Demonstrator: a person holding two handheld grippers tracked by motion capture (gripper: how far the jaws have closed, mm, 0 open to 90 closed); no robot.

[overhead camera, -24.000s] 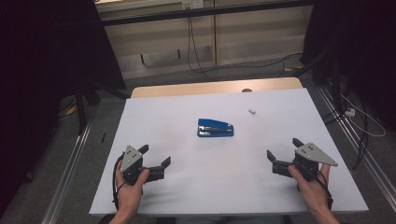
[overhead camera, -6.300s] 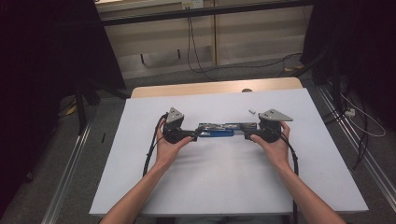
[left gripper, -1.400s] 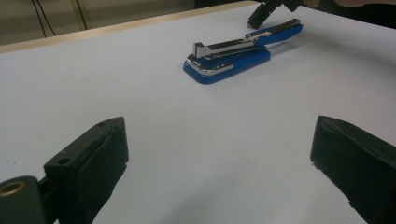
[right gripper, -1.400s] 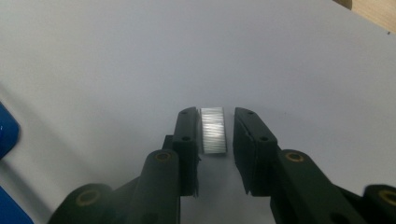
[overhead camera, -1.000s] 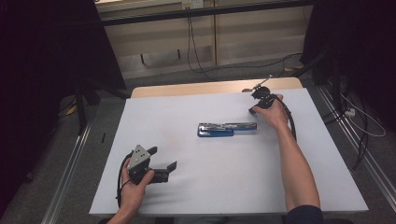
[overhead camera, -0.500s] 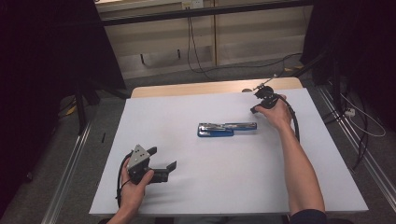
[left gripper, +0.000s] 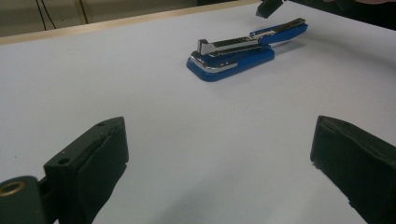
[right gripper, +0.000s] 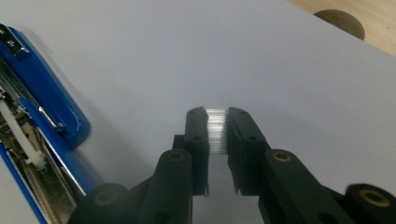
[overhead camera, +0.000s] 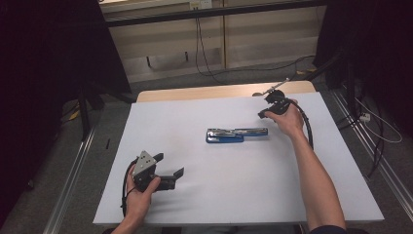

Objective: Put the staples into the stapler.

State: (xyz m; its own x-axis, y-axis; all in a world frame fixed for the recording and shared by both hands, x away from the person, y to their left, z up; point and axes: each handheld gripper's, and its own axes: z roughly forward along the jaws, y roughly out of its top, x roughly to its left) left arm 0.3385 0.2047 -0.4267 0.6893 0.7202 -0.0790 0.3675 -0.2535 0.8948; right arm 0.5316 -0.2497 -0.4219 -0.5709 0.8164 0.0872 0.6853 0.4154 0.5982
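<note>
A white table (overhead camera: 234, 195) carries everything. Near its middle lies a blue stapler (overhead camera: 237, 135) (swung fully open, its chrome staple channel showing), and it serves as the landmark. The person's left hand (overhead camera: 139, 195) rests on the table well to the near left of the stapler, holding the left gripper (overhead camera: 170, 168), whose jaws stand spread wide with bare table between them. The right hand (overhead camera: 288, 119) sits just beyond the stapler's right end, holding the right gripper (right gripper: 217, 119) above the table. Its jaws are pinching a small silvery strip of staples (right gripper: 216, 128), close beside the stapler's open blue arm.
</note>
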